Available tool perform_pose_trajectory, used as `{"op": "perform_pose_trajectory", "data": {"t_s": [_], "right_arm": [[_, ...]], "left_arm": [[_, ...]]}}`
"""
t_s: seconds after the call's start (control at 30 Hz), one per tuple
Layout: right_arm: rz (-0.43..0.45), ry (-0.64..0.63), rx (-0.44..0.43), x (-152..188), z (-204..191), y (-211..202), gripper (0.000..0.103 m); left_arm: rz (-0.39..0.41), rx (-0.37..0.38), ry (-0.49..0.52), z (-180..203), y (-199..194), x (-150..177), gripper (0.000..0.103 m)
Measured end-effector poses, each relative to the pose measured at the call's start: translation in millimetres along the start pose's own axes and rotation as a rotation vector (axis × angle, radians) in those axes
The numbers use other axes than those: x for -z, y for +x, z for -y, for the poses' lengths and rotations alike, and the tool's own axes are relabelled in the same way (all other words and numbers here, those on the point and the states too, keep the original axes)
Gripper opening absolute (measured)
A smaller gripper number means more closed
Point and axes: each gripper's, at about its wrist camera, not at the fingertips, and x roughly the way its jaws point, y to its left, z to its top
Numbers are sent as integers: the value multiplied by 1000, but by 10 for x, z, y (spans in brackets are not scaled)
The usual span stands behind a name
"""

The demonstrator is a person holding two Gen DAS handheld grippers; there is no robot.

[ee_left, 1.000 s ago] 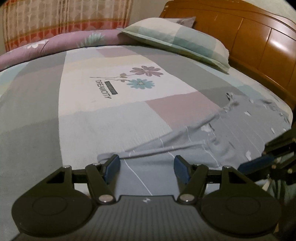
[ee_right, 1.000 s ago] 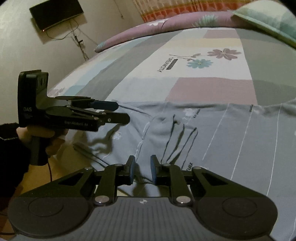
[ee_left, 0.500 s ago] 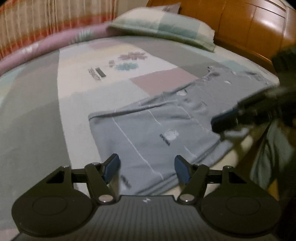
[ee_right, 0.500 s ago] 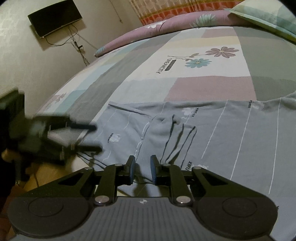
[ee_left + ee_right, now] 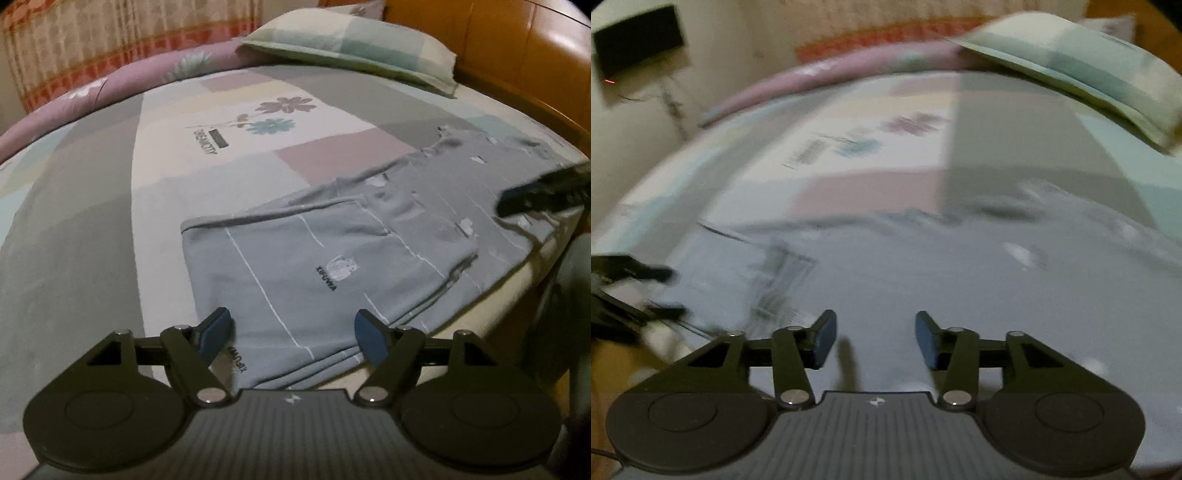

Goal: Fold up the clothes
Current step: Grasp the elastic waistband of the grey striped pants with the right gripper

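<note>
— What was seen of the garment (image 5: 332, 258)?

— A grey-blue piece of clothing, marked with thin white lines, small white motifs and dark lettering, was laid flat along the near edge of the bed.

— Was it folded?

— One part was seen doubled over the rest in the left wrist view, so that a squared, layered end was formed; the far end was left rumpled.

— And from the right wrist?

— The same cloth (image 5: 923, 280) was shown, blurred.
</note>
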Motion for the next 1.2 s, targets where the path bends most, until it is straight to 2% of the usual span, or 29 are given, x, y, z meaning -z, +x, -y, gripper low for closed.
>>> {"op": "perform_pose_trajectory", "data": {"t_s": [0.07, 0.17, 0.23, 0.33, 0.47, 0.63, 0.7, 0.8, 0.83, 0.9, 1.0, 1.2], "right_arm": [[1, 11, 8, 39, 101, -127, 56], [50, 20, 88, 71, 248, -319, 71], [61, 48, 139, 118, 399, -399, 73], [28, 94, 205, 253, 643, -428, 73], [31, 116, 217, 421, 775, -608, 74], [87, 116, 235, 344, 763, -651, 75], [78, 72, 196, 305, 654, -572, 75], [19, 15, 193, 373, 570, -415, 80], [34, -12, 194, 422, 553, -438, 84], [30, -20, 176, 505, 588, -539, 86], [48, 89, 130, 603, 809, -757, 86], [183, 385, 105, 718, 1493, -1266, 86]], "left_arm": [[-8, -19, -6, 28, -36, -51, 75], [4, -46, 16, 147, -110, -172, 75], [15, -56, 34, 271, -119, -261, 77], [15, -58, 57, 492, -66, -343, 79], [13, -57, 118, 841, -10, -421, 79], [40, -44, 143, 1208, -19, -566, 81], [48, -17, 151, 1357, -18, -638, 81], [60, -22, 181, 1563, -29, -689, 82], [63, -23, 187, 1622, -32, -699, 82], [54, 6, 164, 1676, -33, -700, 83], [35, 34, 167, 1781, -18, -684, 83], [24, 61, 195, 1978, -2, -721, 83]]}}
